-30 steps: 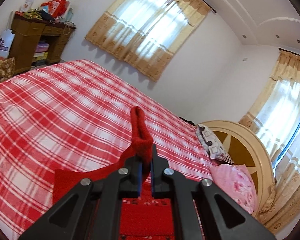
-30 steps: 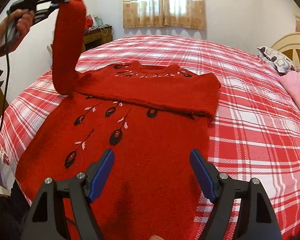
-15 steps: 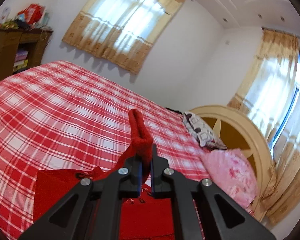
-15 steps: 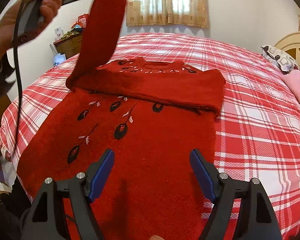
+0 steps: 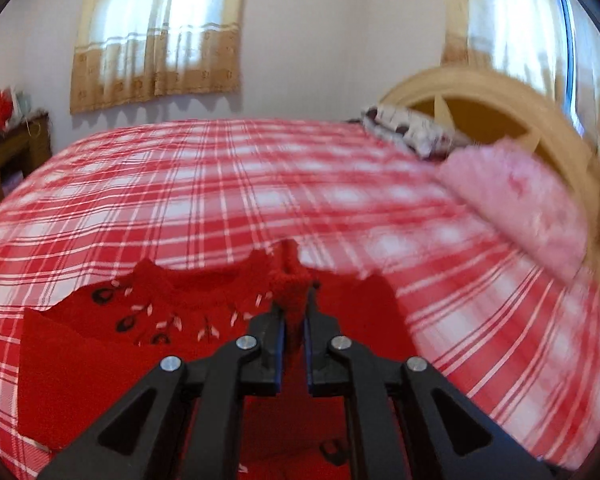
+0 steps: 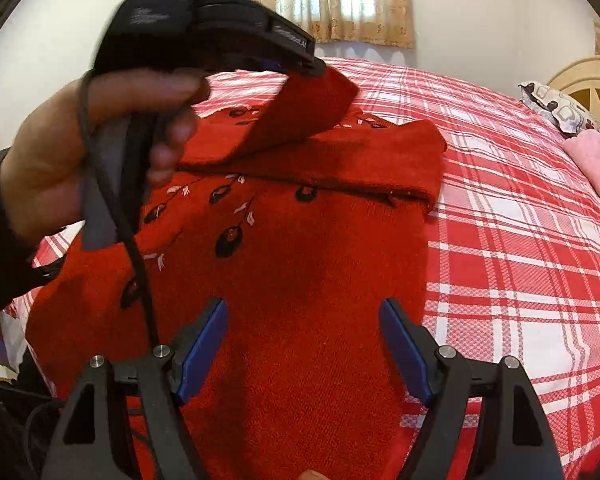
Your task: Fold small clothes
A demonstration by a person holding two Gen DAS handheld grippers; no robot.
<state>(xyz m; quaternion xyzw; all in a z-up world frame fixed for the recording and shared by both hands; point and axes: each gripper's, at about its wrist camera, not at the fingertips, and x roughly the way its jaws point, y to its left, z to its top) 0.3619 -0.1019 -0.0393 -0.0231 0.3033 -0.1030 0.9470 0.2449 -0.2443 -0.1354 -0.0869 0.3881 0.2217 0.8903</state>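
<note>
Above the red sweater, left gripper pinches its sleeve cuff, jaws opening; right gripper hovers open.

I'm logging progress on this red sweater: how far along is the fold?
Done: one sleeve already lies folded across the sweater's chest. In hand: the left tool, jaws opening, has the other sleeve's cuff between them over the chest. Left: the body lies unfolded under the open, empty right tool.
</note>
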